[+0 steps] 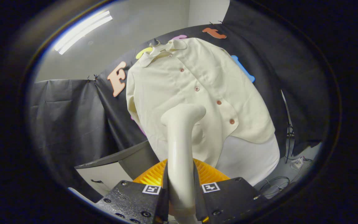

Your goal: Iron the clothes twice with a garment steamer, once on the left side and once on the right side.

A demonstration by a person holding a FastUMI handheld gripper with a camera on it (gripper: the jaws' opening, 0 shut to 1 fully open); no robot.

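Black cloth [73, 118] hangs as the booth's wall across the left and middle of the frame and up the right side, creased and pinned along its top edge. Above it, at upper left, a pale grey wall [141, 25] carries a long strip light [82, 31]. At lower right, thin cables [275, 183] lie looped on a light grey floor [309, 155].

A lit ceiling light [82, 31] glows on the pale ceiling. Black cloth [67, 118] drapes the booth's walls. Loose cables [275, 183] — thin, dark — lie coiled on the floor [291, 174] beside a hanging cord [287, 124].
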